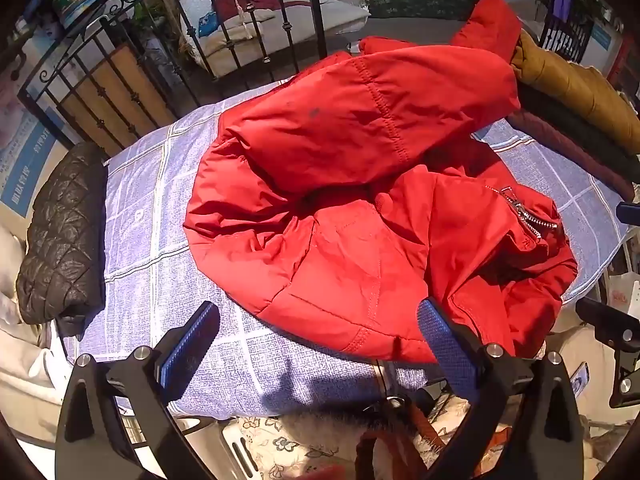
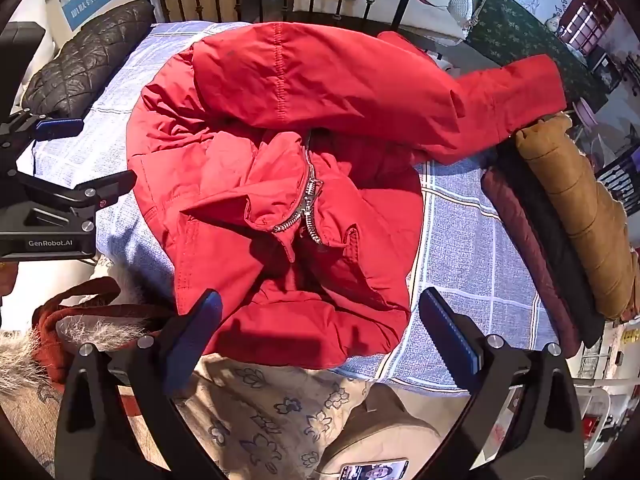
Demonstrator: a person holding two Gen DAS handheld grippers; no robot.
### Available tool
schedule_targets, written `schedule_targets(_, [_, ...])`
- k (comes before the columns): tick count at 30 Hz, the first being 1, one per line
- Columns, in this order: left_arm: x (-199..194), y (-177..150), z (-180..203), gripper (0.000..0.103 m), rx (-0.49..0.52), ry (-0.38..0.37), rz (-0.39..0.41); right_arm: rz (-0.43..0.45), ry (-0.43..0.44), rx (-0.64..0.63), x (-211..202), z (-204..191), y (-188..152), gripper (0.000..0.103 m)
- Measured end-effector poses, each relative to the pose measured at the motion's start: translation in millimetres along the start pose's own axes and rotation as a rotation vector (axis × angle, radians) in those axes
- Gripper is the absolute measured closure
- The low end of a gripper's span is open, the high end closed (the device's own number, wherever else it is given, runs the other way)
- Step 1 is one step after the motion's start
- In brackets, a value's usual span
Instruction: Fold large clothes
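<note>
A red padded jacket (image 1: 360, 184) lies crumpled on a table with a blue-white checked cloth (image 1: 132, 240). One sleeve is folded across its top, and the zipper (image 2: 310, 204) faces up. The jacket also shows in the right wrist view (image 2: 288, 168). My left gripper (image 1: 320, 348) is open and empty, just before the jacket's near hem. My right gripper (image 2: 320, 340) is open and empty, its fingers either side of the jacket's near edge, not touching it. The left gripper shows at the left of the right wrist view (image 2: 60, 152).
A black quilted jacket (image 1: 64, 232) lies at the table's left end. Folded mustard, black and maroon jackets (image 2: 568, 216) are stacked at the right end. A black iron fence (image 1: 120, 72) stands behind the table. A floral cloth and a fur-trimmed garment (image 2: 80, 332) lie below the near edge.
</note>
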State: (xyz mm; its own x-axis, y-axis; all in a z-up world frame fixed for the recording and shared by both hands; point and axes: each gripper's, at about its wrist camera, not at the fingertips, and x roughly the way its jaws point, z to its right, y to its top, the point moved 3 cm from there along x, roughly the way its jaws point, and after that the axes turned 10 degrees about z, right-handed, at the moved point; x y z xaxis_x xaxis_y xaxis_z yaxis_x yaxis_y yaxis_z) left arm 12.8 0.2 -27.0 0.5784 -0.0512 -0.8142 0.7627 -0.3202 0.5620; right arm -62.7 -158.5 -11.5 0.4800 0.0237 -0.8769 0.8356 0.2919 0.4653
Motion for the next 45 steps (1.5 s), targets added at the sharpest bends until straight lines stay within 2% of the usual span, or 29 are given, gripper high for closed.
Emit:
schedule_targets(4, [-4,-2,1,0.006,-0.001,0.002,0.004,0.003,0.011,-0.006,-1,-1,2,0.006])
schedule_targets(5, [1,-4,0,0.006,-0.002,-0.018,-0.001,0.003,0.012,-0.009,-1,0,2,0.006])
schedule_targets(6, [3,-1,2,0.006,0.011,0.006,-0.021,0.001,0.011,-0.012,-1,0,2,0.006])
schedule_targets(9, [3,-3,6,0.006,0.006,0.011,-0.028,0.002,0.014,-0.018,-2,2,2,0.006])
schedule_targets(12, [7,-5,5,0.006,0.000,-0.006,-0.035,-0.001,0.007,-0.009,4,2,-8,0.006])
schedule_targets(45, [2,-9,-1,0.006,-0.009,-0.012,-0.036,-0.016,0.031,0.001,0,0,-2,0.006])
